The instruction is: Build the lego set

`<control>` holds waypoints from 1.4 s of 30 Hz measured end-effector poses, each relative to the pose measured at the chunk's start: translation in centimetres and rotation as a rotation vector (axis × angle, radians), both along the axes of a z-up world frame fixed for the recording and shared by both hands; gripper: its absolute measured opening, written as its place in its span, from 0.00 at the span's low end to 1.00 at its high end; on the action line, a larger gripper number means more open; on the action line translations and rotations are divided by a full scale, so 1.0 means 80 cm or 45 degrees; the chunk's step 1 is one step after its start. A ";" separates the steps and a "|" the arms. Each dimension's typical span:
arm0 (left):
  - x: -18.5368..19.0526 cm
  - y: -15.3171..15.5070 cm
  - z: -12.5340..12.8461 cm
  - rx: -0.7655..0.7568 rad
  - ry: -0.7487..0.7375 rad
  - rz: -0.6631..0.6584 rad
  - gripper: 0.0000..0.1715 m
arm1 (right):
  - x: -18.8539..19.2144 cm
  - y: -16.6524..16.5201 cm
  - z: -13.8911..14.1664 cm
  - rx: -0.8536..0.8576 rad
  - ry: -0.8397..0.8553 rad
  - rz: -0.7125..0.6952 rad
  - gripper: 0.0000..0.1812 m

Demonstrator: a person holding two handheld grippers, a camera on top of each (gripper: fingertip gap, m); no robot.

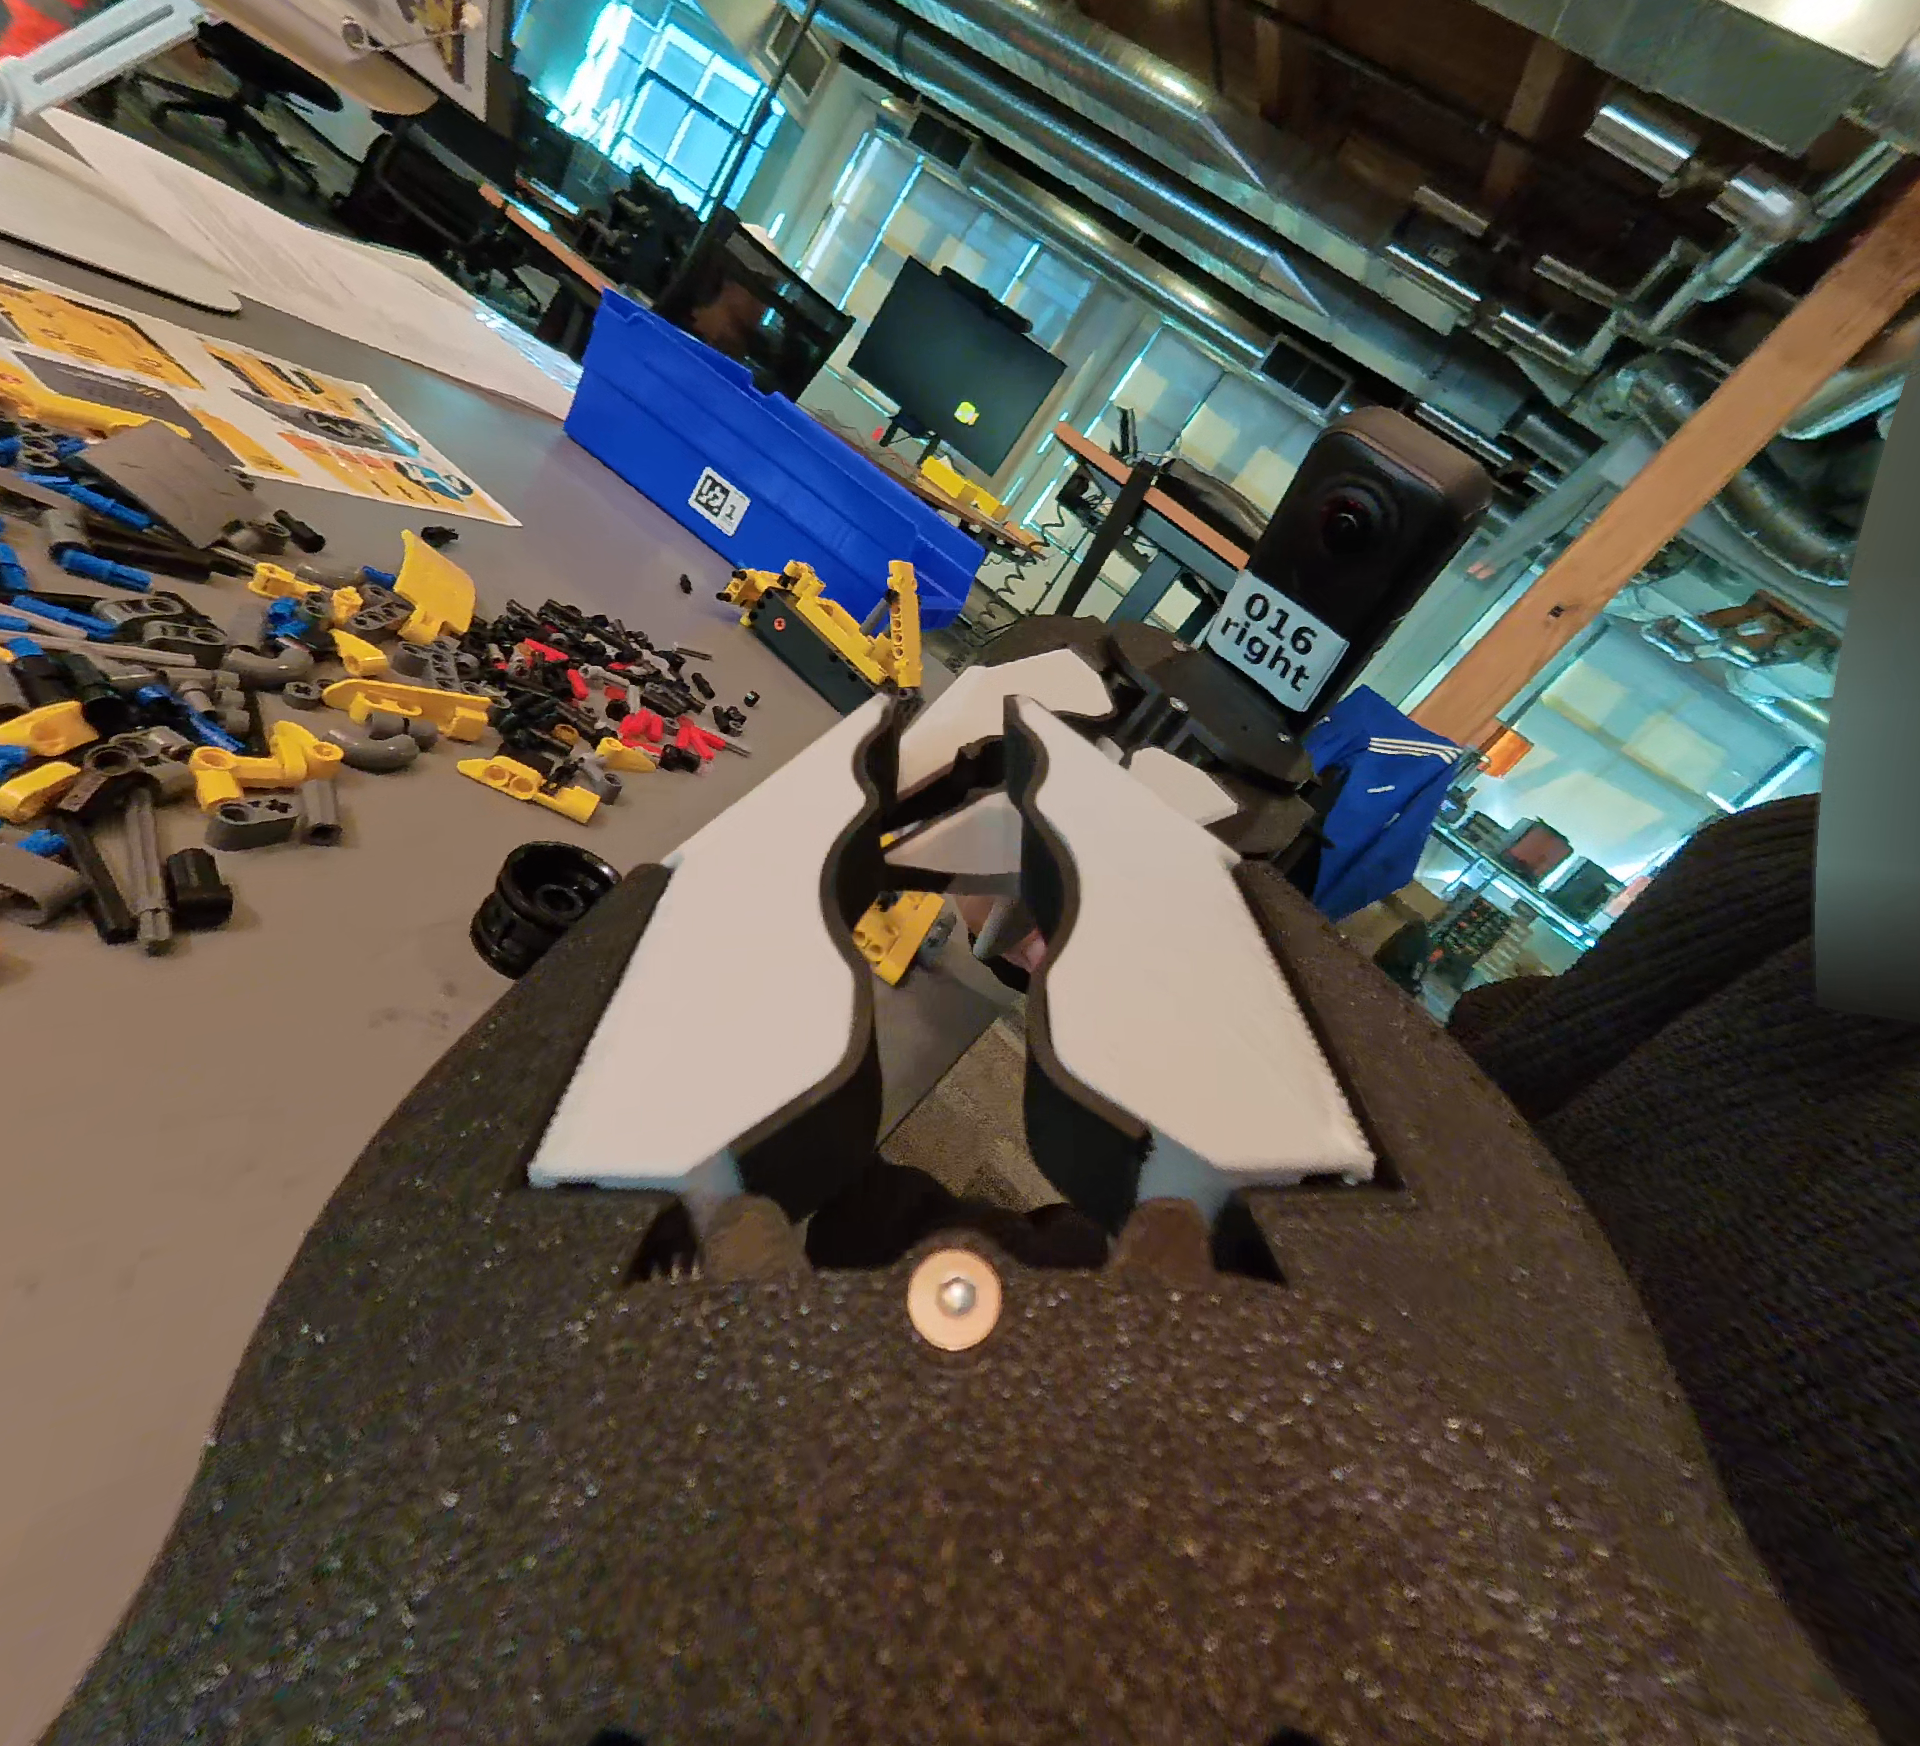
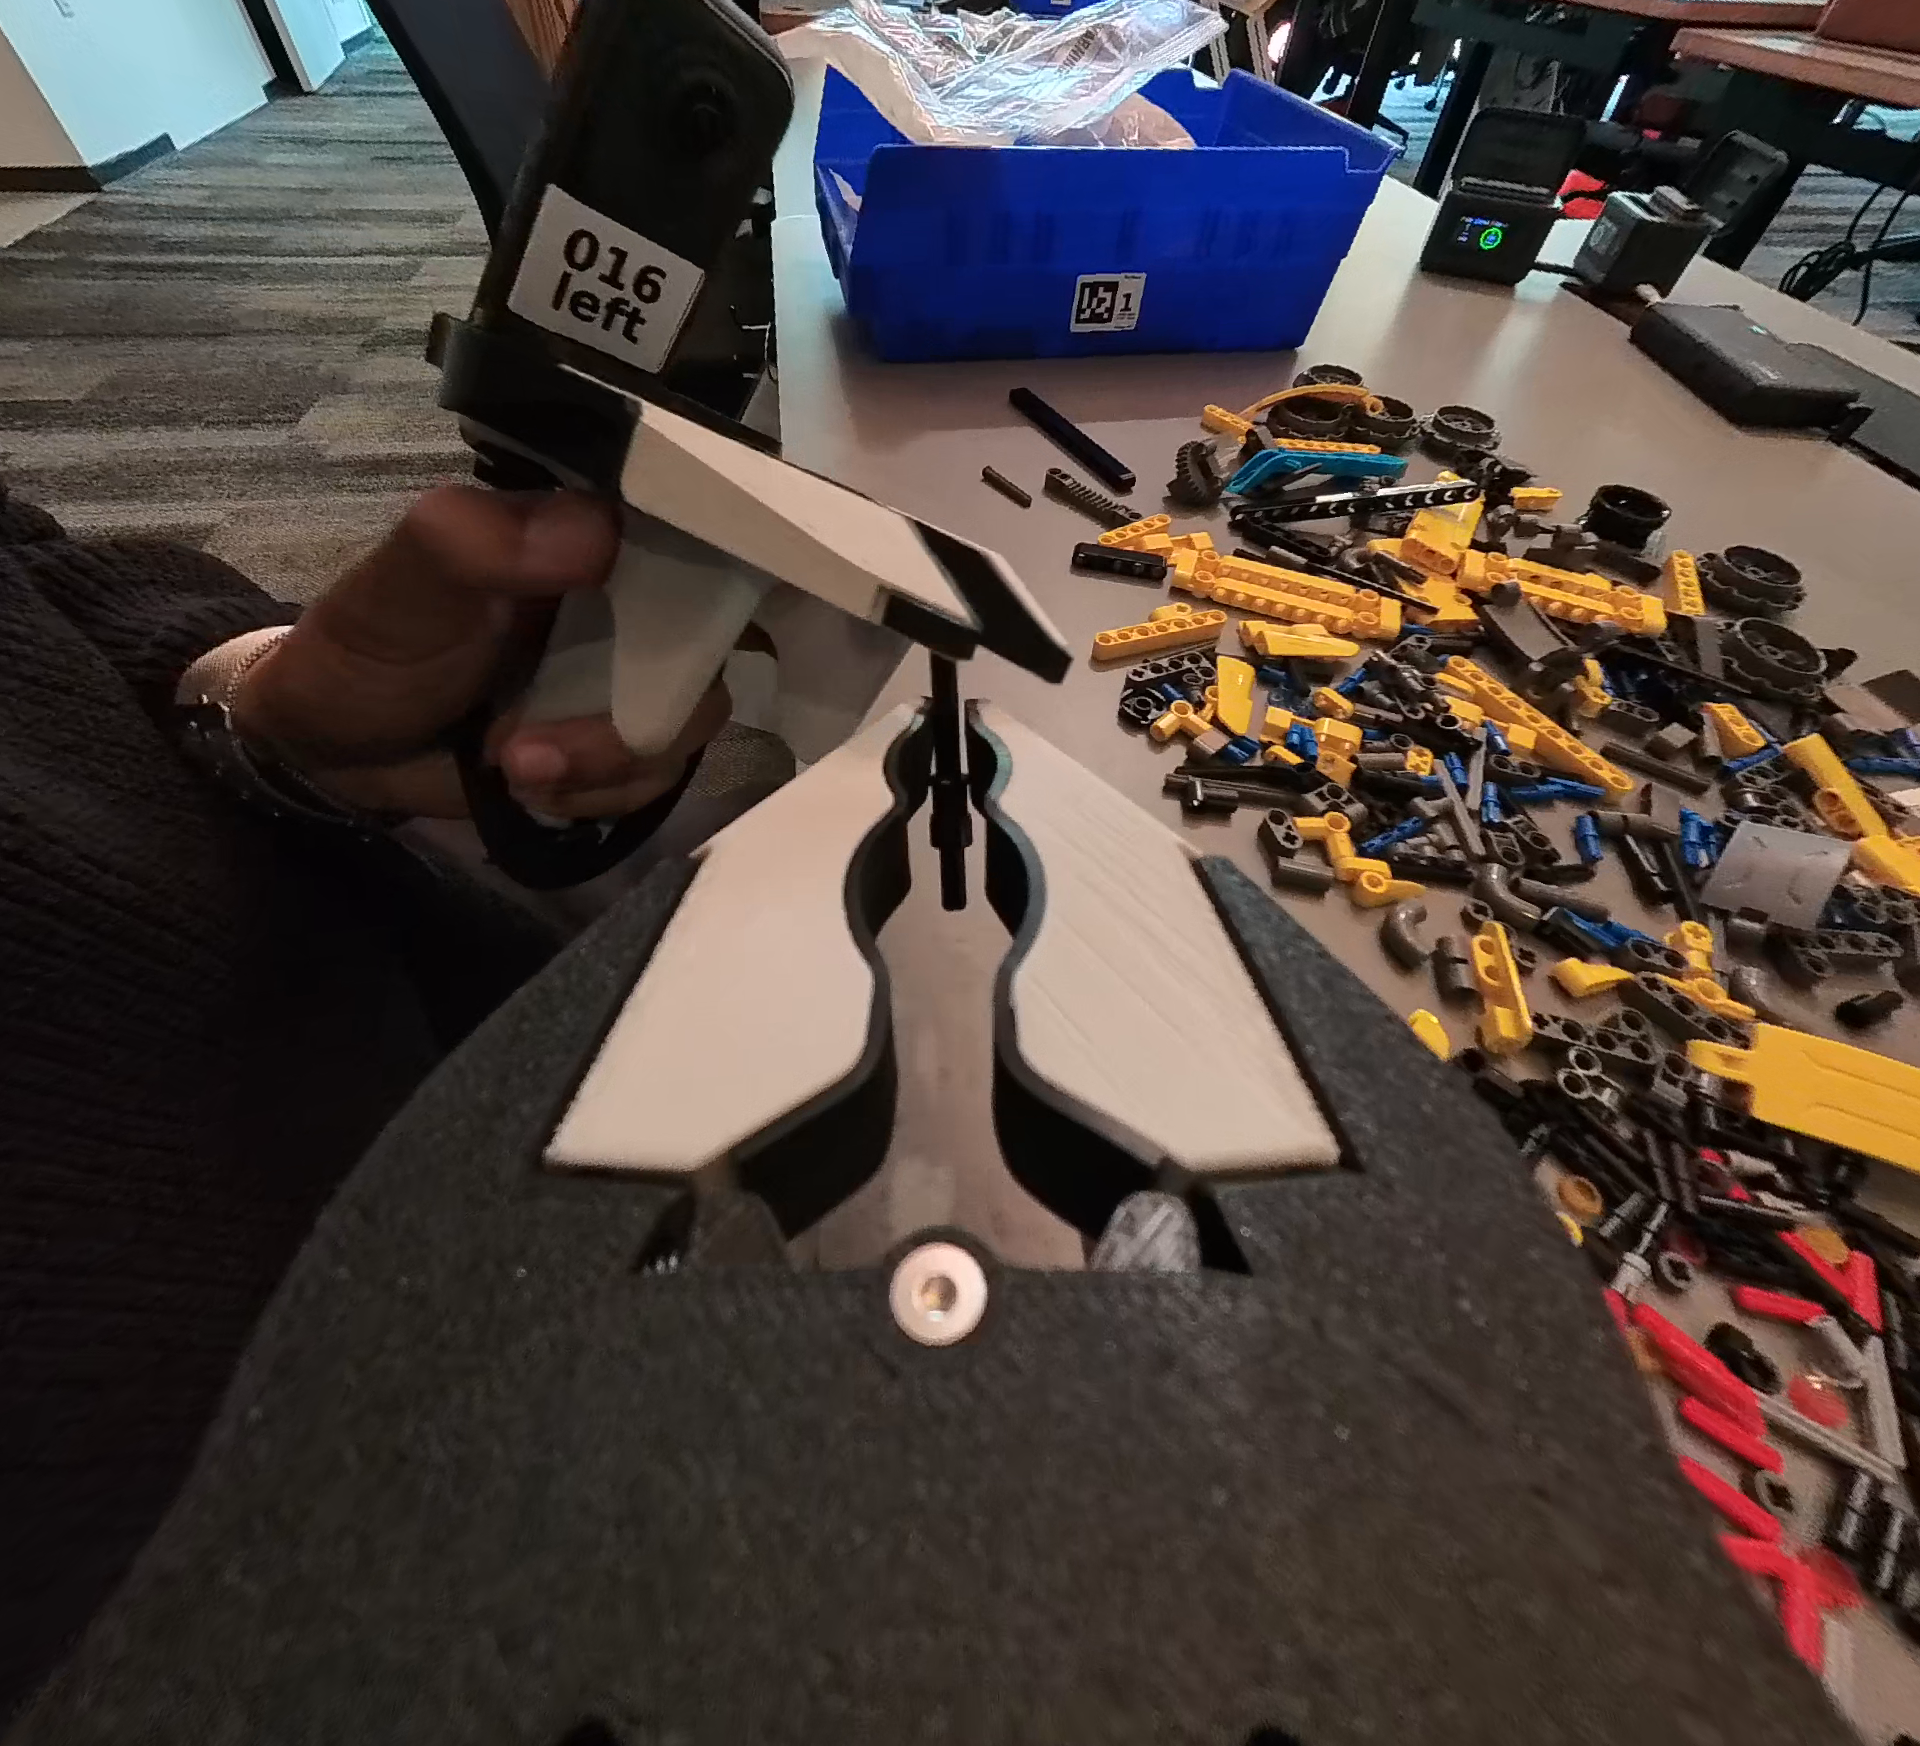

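Observation:
My right gripper point(image 2: 943, 720) is shut on a thin black axle point(image 2: 948, 813) that stands along its fingers and sticks out past the tips. The axle's far end reaches the underside of my left gripper's fingertips point(image 2: 977, 631); I cannot tell if they touch. My left gripper point(image 1: 953, 709) has its jaws a narrow gap apart with nothing seen held between them. Through the gap I see my right gripper point(image 1: 914, 818) just beyond. Both are above the near edge of the grey table point(image 2: 1558, 366).
A heap of yellow, black, blue, grey and red building parts point(image 2: 1507, 761) covers the table point(image 1: 312, 709). Also there: a part-built yellow model point(image 1: 831, 626), a black wheel point(image 1: 540, 896), a blue bin point(image 2: 1091, 242), instruction sheets point(image 1: 260, 418), and dark devices point(image 2: 1486, 210) at the back. My two grippers' fingertips are within a few centimetres of each other. My right gripper's tips are some 8 cm from the black wheel point(image 1: 540, 896).

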State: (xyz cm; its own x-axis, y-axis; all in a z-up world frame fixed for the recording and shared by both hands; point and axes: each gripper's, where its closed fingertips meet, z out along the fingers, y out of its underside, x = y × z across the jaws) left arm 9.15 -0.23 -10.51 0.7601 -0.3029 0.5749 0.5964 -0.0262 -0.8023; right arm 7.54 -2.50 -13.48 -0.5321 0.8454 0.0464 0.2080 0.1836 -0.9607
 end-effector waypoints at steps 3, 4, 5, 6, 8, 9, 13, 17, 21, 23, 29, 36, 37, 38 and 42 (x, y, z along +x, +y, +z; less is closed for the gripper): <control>-0.003 0.000 0.000 -0.008 0.019 0.025 0.11 | 0.000 -0.002 -0.001 0.001 -0.001 0.006 0.03; -0.003 0.000 -0.001 -0.016 0.028 0.026 0.11 | 0.000 -0.003 -0.001 0.003 -0.002 0.008 0.03; -0.002 0.001 -0.002 -0.026 0.036 0.025 0.11 | 0.000 -0.003 -0.001 0.005 -0.004 0.010 0.03; -0.001 0.001 -0.003 -0.035 0.042 0.023 0.10 | 0.000 -0.004 -0.002 0.008 -0.005 0.013 0.03; 0.003 0.001 -0.004 -0.038 0.052 0.006 0.04 | -0.001 -0.005 -0.002 0.012 -0.005 0.015 0.03; 0.004 0.001 -0.004 -0.035 0.056 0.003 0.02 | -0.001 -0.005 -0.002 0.015 -0.005 0.015 0.03; 0.002 -0.001 -0.003 -0.030 0.064 0.003 0.02 | 0.000 -0.006 0.001 0.012 0.010 0.015 0.03; -0.004 -0.008 0.001 0.015 0.050 0.022 0.02 | 0.003 -0.003 0.003 0.019 0.024 0.001 0.03; -0.020 -0.014 -0.002 0.010 0.047 0.074 0.02 | 0.005 0.014 0.003 0.042 0.041 -0.052 0.03; -0.029 -0.017 -0.003 0.016 0.037 0.095 0.02 | 0.005 0.025 0.005 0.039 0.043 -0.076 0.03; -0.059 -0.028 -0.004 0.005 0.090 0.198 0.02 | -0.002 0.062 0.025 0.104 0.102 -0.154 0.03; -0.099 -0.042 -0.004 -0.049 0.222 0.355 0.02 | -0.027 0.104 0.054 0.378 0.183 -0.187 0.03; -0.103 -0.042 -0.005 -0.063 0.240 0.369 0.02 | -0.032 0.110 0.061 0.407 0.197 -0.183 0.03; -0.108 -0.041 -0.005 -0.073 0.256 0.378 0.02 | -0.038 0.116 0.067 0.434 0.207 -0.181 0.02; -0.132 -0.026 -0.001 -0.153 0.388 0.349 0.02 | -0.070 0.146 0.071 0.499 0.214 -0.179 0.03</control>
